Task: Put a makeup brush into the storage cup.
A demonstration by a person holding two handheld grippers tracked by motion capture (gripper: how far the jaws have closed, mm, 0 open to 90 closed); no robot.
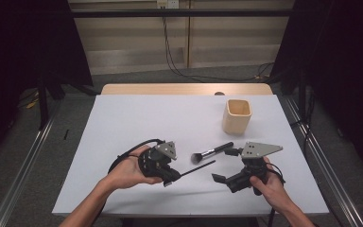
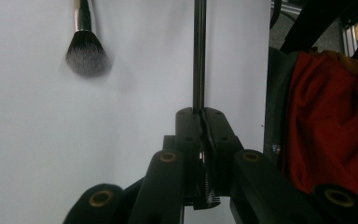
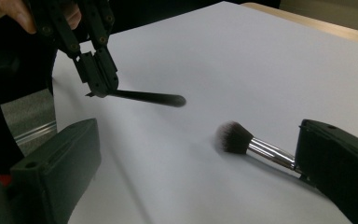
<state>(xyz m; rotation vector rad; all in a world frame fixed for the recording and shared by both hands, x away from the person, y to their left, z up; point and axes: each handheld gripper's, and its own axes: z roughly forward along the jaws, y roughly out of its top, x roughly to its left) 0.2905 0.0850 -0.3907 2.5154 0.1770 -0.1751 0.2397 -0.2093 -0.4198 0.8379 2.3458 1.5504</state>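
My left gripper (image 1: 172, 178) is shut on one end of a slim dark stick (image 1: 198, 168), which juts out toward the table's middle. In the left gripper view the jaws (image 2: 200, 114) pinch the stick (image 2: 198, 56), and it runs straight ahead. A makeup brush (image 1: 212, 152) with a silver ferrule and dark bristles lies flat on the white table (image 1: 137, 118). My right gripper (image 1: 225, 164) hangs open just right of it. In the right gripper view the brush (image 3: 235, 138) lies between the spread jaws (image 3: 198, 140), its handle running behind the right jaw. The left gripper (image 3: 98, 79) holds the stick (image 3: 144, 97) beyond.
A beige square cup (image 1: 237, 116) stands upright at the back right of the table. The brush head (image 2: 86, 53) lies left of the stick in the left gripper view. Red cloth (image 2: 335, 126) hangs past the table's edge.
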